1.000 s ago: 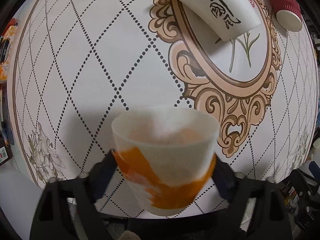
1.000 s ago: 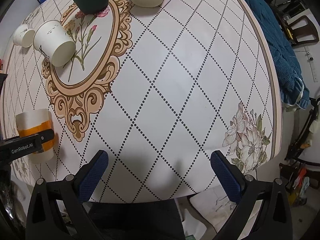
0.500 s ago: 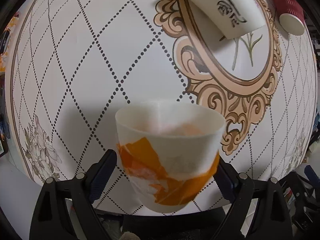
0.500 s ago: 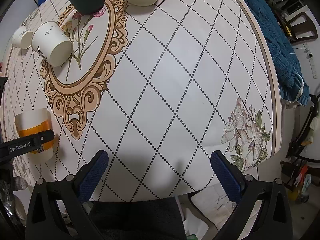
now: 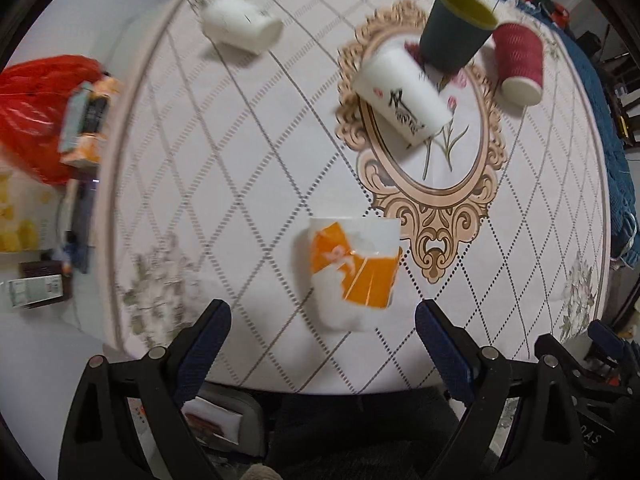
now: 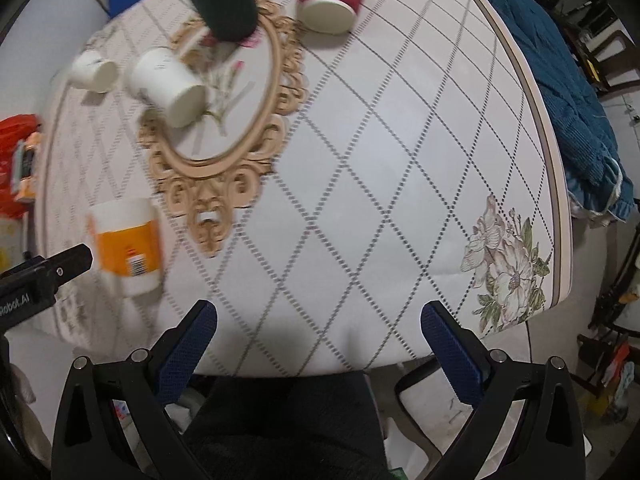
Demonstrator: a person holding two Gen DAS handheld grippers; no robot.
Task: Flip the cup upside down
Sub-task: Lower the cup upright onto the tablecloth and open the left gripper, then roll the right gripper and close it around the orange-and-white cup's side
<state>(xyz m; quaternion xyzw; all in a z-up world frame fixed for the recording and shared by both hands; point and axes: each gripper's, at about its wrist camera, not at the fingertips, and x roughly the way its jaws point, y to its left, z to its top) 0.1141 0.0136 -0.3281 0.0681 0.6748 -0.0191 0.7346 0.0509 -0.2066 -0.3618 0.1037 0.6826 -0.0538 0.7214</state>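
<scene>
The white cup with orange print stands on the table near its front edge, wider end toward the table; it also shows in the right wrist view. My left gripper is open and empty, pulled back from the cup and apart from it. My right gripper is open and empty over the table's front edge, to the right of the cup.
A white cup with black writing lies on its side on the oval motif. A dark green cup stands behind it, a red ribbed cup beside it, a small white cup at the far left. Blue fabric lies past the right edge.
My left gripper opened, let go of the orange-printed cup and drew back and up. The cup now stands alone on the table. The right gripper shifted slightly.
</scene>
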